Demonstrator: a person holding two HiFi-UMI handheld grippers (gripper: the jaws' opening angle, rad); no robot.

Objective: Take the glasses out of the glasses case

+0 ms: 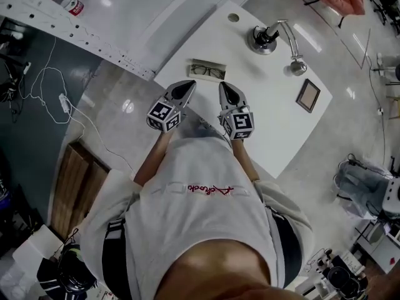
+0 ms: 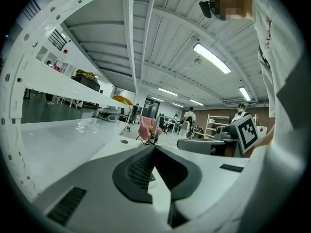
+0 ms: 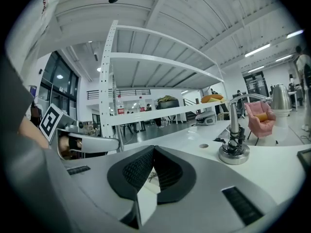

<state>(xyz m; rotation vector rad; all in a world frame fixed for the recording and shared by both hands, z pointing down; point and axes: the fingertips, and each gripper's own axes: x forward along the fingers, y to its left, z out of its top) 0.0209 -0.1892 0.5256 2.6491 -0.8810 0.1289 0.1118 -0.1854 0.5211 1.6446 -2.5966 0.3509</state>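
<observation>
We see a flat, pale rectangular glasses case [image 1: 207,71] lying open on the white table [image 1: 275,136], in the upper middle of the head view, near the table's edge. The dark-framed glasses [image 1: 206,72] lie inside it. Their long axis follows the long axis of the case and runs almost across the picture from left to right, with the right end a little lower. We cannot tell which way the lenses face. Just below the case, the grey left gripper [image 1: 188,85] and the grey right gripper [image 1: 224,85] both point up the frame towards it, side by side, and do not touch it. In each gripper view the dark ribbed pads are pressed together at the tips with nothing between them [image 2: 154,147] [image 3: 153,148]. A metal gooseneck stand with a round base [image 1: 265,40] stands further up and to the right.
</observation>
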